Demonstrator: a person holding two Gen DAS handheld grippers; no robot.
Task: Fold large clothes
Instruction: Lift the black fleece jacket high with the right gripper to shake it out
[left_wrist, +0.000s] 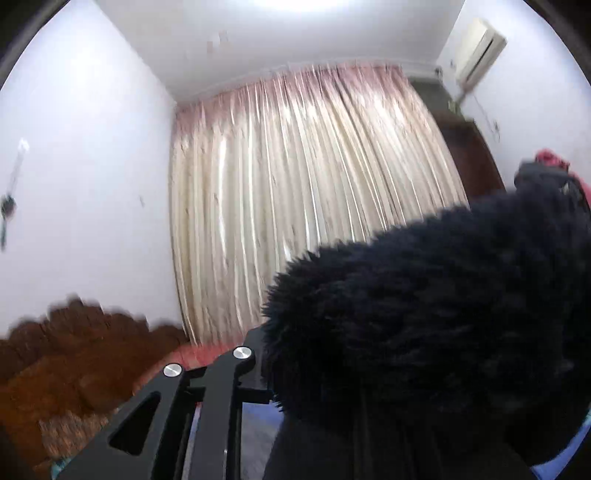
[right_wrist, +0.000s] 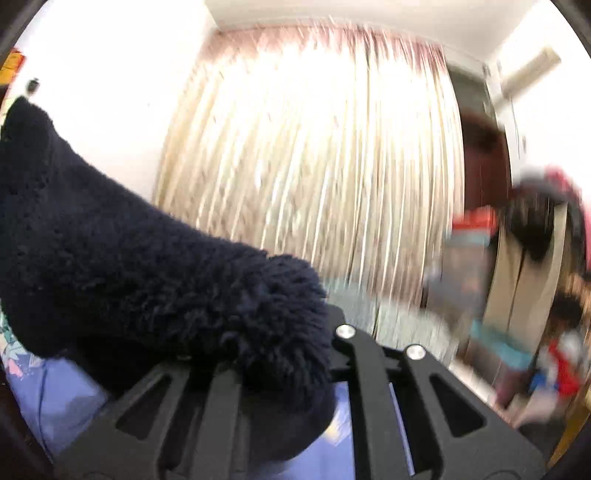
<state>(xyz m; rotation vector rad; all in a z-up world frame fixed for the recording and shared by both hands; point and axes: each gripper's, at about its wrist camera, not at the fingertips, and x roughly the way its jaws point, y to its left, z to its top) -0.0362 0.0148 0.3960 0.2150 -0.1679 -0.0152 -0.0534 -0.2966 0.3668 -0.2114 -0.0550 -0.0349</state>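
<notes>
Two wrist views, tilted upward, both facing the same curtain (left_wrist: 295, 192), close against dark fleece (right_wrist: 129, 258)

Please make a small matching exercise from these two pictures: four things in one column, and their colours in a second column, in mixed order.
Things:
1. fluffy garment
2. curtain
3. bedsheet
4. headboard

Colours:
A. cream, pink at the top
B. brown
C. dark navy
D. light blue-purple

Pairs: 1-C, 2-A, 3-D, 4-B
</notes>
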